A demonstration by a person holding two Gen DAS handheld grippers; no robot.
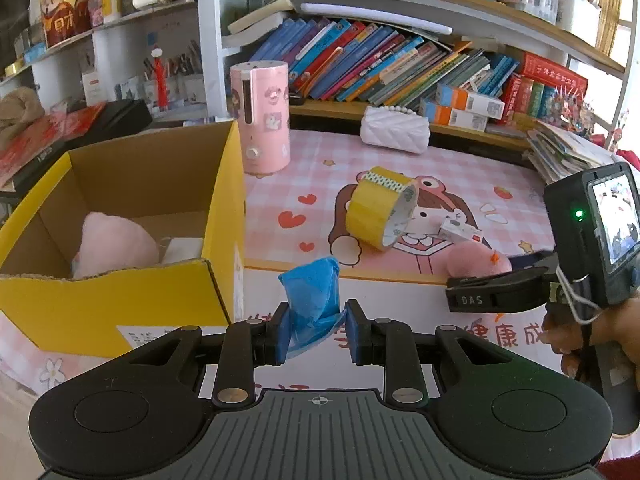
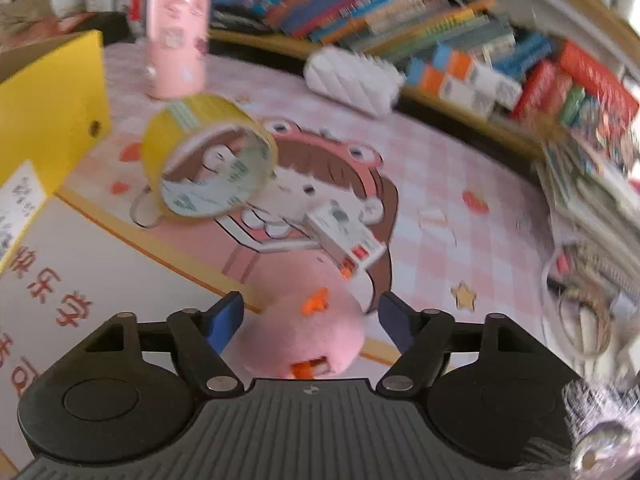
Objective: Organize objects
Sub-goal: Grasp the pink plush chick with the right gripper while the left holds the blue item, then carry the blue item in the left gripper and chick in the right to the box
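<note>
My left gripper (image 1: 316, 330) is shut on a crumpled blue plastic bag (image 1: 314, 298), held just right of the yellow cardboard box (image 1: 120, 304). The box holds a pink plush (image 1: 114, 246) and something white. My right gripper (image 2: 310, 320) is open, its jaws either side of a pink plush toy (image 2: 304, 332) with orange marks on the desk; it also shows in the left wrist view (image 1: 476, 260). A yellow tape roll (image 1: 380, 212) stands on edge mid-desk, also in the right wrist view (image 2: 208, 160). A small white box (image 2: 344, 236) lies beside the plush.
A pink cylindrical appliance (image 1: 262, 116) stands behind the yellow box. A white quilted pouch (image 1: 394, 130) lies at the back of the pink desk mat (image 1: 460, 176). Bookshelves (image 1: 400, 64) run behind. Stacked papers (image 1: 564, 152) sit at the right.
</note>
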